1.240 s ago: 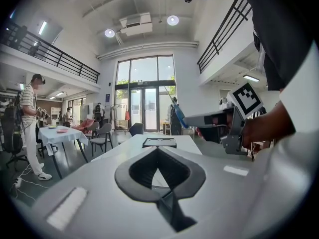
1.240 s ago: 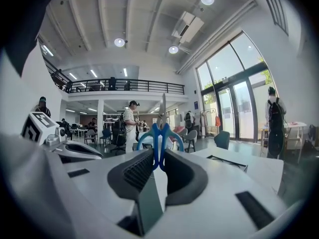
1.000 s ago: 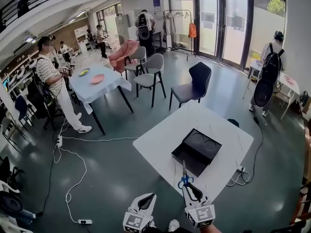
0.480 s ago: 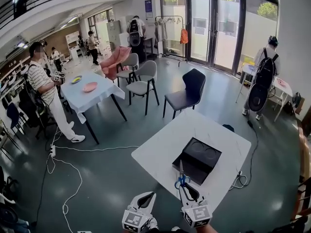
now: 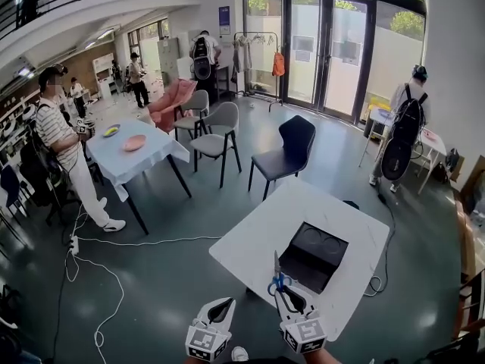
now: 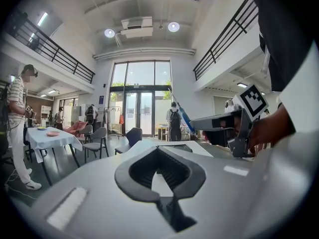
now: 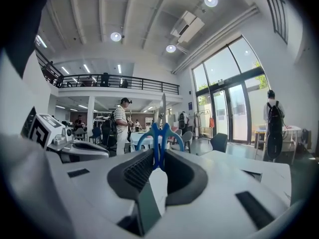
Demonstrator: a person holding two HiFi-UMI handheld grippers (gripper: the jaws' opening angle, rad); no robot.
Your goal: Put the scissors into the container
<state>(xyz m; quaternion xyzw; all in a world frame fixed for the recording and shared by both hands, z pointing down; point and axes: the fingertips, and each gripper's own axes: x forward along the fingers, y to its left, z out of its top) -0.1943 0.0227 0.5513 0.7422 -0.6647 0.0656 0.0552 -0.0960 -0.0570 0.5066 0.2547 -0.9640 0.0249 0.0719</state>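
Note:
The blue-handled scissors (image 5: 278, 282) stand upright with their blades pointing away from me, and my right gripper (image 5: 291, 302) is shut on them near the white table's (image 5: 258, 237) front edge. In the right gripper view the blue handles (image 7: 159, 134) stick up from between the dark pads. The black container (image 5: 317, 253), a low open box with two round hollows, lies on the table just beyond and to the right of the scissors. My left gripper (image 5: 220, 310) hangs left of the right one, off the table's edge, shut on nothing (image 6: 158, 152).
A black chair (image 5: 291, 147) stands beyond the table, and grey chairs (image 5: 218, 130) further left. A cloth-covered table (image 5: 129, 154) with plates and a person (image 5: 59, 139) are at the left. Cables (image 5: 95, 260) cross the floor. Another person (image 5: 404, 131) stands at the right.
The head view has drifted, so the table and container now sit slightly lower right. My right gripper still holds the scissors upright and has edged a little left. The left gripper stays beside it.

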